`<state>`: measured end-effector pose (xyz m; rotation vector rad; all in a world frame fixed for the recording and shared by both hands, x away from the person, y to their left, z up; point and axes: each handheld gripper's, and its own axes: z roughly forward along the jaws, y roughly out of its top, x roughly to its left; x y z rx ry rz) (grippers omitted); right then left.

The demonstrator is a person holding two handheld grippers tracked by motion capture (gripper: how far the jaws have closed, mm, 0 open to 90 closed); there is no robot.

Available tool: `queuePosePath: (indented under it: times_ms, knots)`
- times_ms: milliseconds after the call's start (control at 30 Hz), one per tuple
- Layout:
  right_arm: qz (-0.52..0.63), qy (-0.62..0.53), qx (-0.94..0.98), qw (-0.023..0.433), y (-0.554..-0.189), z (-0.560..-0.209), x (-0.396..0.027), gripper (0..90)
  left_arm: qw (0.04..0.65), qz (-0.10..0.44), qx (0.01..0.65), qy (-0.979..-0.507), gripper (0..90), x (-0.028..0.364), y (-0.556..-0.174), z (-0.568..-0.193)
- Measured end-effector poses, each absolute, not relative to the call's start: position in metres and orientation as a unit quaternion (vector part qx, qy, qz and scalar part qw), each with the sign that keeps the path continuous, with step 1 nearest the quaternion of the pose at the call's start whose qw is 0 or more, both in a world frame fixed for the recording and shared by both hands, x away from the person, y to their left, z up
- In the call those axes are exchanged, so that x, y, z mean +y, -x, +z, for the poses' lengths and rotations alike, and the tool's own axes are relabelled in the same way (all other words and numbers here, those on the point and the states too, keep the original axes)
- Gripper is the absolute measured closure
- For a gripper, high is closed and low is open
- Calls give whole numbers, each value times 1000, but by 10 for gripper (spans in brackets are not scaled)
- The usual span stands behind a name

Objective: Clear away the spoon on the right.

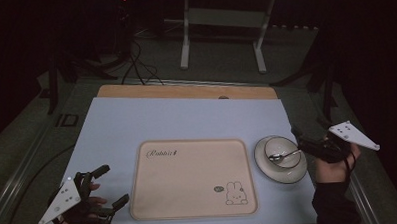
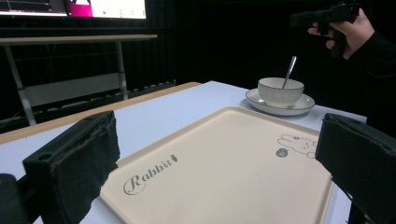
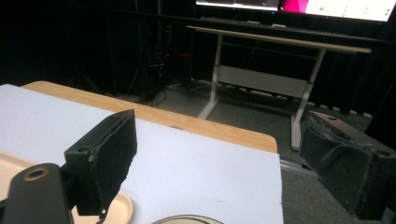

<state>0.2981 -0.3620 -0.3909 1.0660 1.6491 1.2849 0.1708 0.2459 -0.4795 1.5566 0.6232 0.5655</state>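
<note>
The left claw point(image 1: 107, 187), jaws spread, sits lower left and the right claw point(image 1: 301, 140), likewise agape, at right beside a glossy bowl point(image 1: 284, 152) holding a metal spoon point(image 1: 284, 155), on the pale matte counter point(image 1: 186, 117).

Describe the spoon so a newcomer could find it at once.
Start at the beige rectangular rabbit-print tray. Just right of it a white saucer carries a small white bowl. The thin silver metal spoon leans inside that bowl, the one shiny, slender item.
</note>
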Motion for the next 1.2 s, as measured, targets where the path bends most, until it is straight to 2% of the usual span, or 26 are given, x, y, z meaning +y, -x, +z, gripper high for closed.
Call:
queuePosePath:
  times_ms: [133,433,800,1200]
  knots:
    - [493,-447,630,400,-301,-394,-373,100,632,249,272,-682,0,246,-171,-480]
    - [485,-496,623,362,-308,-407,-393,101,633,247,271,-682,0,245,-171,-480]
    - [473,-533,615,337,-309,-422,-412,182,633,247,271,-682,0,245,-171,-480]
    - [485,-581,591,279,-305,-452,-441,229,630,247,268,-686,0,243,-171,-480]
